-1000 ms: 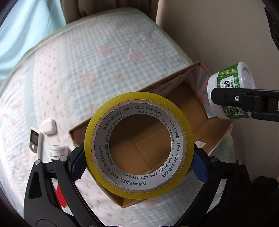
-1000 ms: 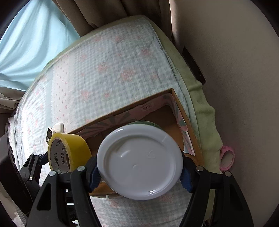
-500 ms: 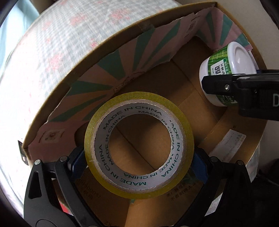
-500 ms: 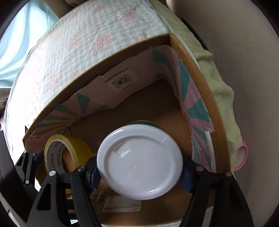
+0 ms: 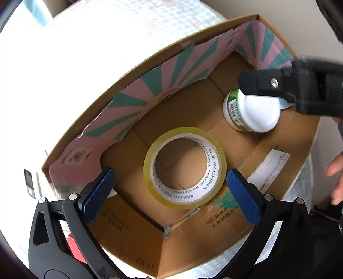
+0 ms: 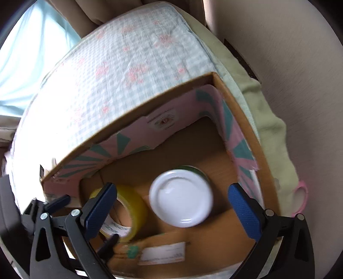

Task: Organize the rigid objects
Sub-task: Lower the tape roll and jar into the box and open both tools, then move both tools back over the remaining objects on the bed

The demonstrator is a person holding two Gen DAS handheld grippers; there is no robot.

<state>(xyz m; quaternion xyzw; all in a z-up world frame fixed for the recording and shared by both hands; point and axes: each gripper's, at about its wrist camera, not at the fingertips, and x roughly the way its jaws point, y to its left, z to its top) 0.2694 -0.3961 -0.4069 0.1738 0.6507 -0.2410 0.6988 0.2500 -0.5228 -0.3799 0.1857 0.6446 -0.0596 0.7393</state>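
Both wrist views face down, close, sharing cardboard box [image 5: 150,253] interior.

Home bedroom showing here: bed [image 6: 150,53] wearing blue-white checked quilt with pink flower print, green blanket [image 6: 270,128] hanging over edge beside plain wall [image 6: 289,64]. Beige curtains [image 6: 85,15] hanging at head end, pale blue fabric [image 6: 32,53] glowing with daylight. Cardboard box [image 6: 246,120] sitting on bedding.

Bare box floor [image 5: 171,115] behind tape roll [image 5: 185,168] and jar [image 5: 251,111]; walls hem it
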